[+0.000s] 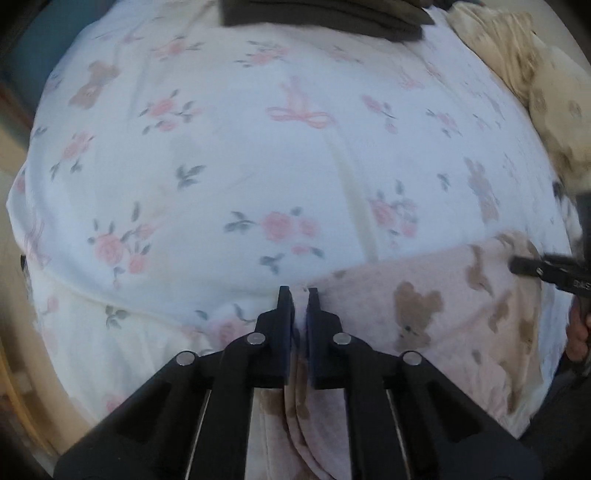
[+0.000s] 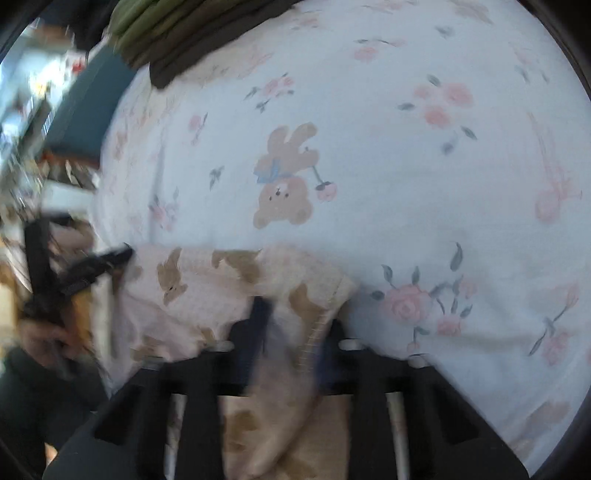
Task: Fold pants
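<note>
The pants (image 1: 443,314) are pale pink with brown bear prints and lie at the near edge of a floral bed sheet (image 1: 258,166). My left gripper (image 1: 299,295) is shut on the pants' left edge, with cloth pinched between the blue pads. My right gripper shows at the right edge of the left wrist view (image 1: 517,264). In the right wrist view my right gripper (image 2: 291,314) is shut on the pants (image 2: 207,291), with a hem bunched between its fingers. The left gripper shows there at the left (image 2: 125,254). The view is blurred.
A stack of dark folded clothes (image 1: 325,18) sits at the far edge of the bed, also in the right wrist view (image 2: 184,40). A beige patterned pillow (image 1: 524,74) lies at the far right. A cluttered room (image 2: 33,110) lies beyond the bed's left side.
</note>
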`<state>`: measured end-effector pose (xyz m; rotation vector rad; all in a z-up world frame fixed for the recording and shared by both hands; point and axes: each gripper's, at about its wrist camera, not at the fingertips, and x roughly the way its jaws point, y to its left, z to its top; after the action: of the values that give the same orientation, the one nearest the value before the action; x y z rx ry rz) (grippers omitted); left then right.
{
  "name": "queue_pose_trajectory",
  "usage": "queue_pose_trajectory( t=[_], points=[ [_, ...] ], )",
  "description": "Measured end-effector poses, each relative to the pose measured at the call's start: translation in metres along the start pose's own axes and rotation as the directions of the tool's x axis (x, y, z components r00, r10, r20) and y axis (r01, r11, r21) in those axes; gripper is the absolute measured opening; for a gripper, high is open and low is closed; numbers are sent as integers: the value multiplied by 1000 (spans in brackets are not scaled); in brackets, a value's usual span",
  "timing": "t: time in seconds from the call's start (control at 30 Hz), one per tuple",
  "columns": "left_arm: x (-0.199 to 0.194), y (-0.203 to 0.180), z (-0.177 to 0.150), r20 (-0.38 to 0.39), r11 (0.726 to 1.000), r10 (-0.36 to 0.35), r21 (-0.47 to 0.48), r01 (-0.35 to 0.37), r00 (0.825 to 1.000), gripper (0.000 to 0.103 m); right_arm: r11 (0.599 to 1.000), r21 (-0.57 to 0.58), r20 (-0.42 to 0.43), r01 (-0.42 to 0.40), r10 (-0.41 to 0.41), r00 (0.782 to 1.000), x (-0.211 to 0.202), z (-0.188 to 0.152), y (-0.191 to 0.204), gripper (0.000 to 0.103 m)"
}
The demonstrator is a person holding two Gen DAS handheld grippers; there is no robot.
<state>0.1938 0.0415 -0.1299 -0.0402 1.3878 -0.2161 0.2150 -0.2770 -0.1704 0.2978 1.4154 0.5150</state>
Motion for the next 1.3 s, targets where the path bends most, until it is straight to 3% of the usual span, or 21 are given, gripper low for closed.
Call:
queue_pose_trajectory(
  t=[0.03, 0.1, 0.17, 0.2, 0.27, 0.3, 0.4, 0.47, 0.53, 0.63, 0.8, 0.93, 1.0, 1.1, 1.2, 1.27, 1.3],
  points=[
    [-7, -3, 3, 9, 999, 11, 32, -11, 1000, 4, 1000, -25, 1, -6, 6, 1000, -2, 2, 4, 5],
    [-23, -4, 11, 58, 998, 7, 55, -10, 998, 4, 999, -53, 57, -4, 7, 998, -21, 11, 8, 4],
    [-56, 2, 20, 186, 999, -24, 35, 18, 982, 4, 998, -55, 182, -21, 31, 983, -53, 19, 9, 4],
    [-77, 2, 23, 270, 998, -48, 44, 37, 962, 4, 996, -87, 276, -16, 40, 960, -76, 22, 13, 4],
    [-87, -5, 24, 318, 997, -13, 71, -11, 948, 4, 991, -130, 336, 1, 43, 941, -93, 25, 19, 4],
    [-86, -9, 23, 326, 995, 7, 95, -40, 945, 4, 991, -134, 332, -1, 45, 942, -92, 27, 19, 4],
    [-75, -12, 16, 321, 988, 43, 125, -87, 946, 4, 984, -171, 333, 51, 9, 943, -82, 22, 22, 4],
    [-65, -18, 19, 298, 992, 21, 111, -56, 954, 4, 974, -213, 318, 77, -6, 948, -81, 14, 26, 4],
    [-75, -22, 11, 311, 988, -2, 147, -46, 950, 4, 970, -233, 321, 74, 5, 947, -90, 6, 29, 4],
    [-93, -37, -9, 314, 963, -4, 256, -81, 949, 4, 956, -282, 301, 81, 7, 954, -103, -15, 34, 4],
    [-104, -63, -59, 252, 895, 2, 431, -115, 968, 4, 916, -378, 170, 135, -74, 983, -94, -63, 44, 4],
    [-87, -77, -91, 145, 856, 55, 502, -122, 988, 8, 905, -397, 39, 151, -148, 988, -72, -95, 48, 4],
    [-72, -79, -104, 68, 852, 90, 512, -112, 994, 8, 913, -382, -47, 142, -173, 984, -58, -109, 47, 10],
    [-56, -77, -118, -60, 851, 132, 519, -82, 989, 30, 916, -362, -137, 174, -238, 962, -46, -125, 44, 14],
    [-70, -68, -121, -60, 873, 109, 483, -66, 992, 38, 919, -337, -106, 206, -255, 961, -65, -131, 45, 17],
    [-86, -63, -117, -13, 903, 51, 428, -40, 999, 49, 923, -309, -34, 230, -252, 967, -88, -133, 47, 28],
    [-94, -60, -113, 28, 920, 18, 390, -27, 999, 52, 926, -293, 11, 239, -247, 969, -99, -134, 49, 40]
  ],
)
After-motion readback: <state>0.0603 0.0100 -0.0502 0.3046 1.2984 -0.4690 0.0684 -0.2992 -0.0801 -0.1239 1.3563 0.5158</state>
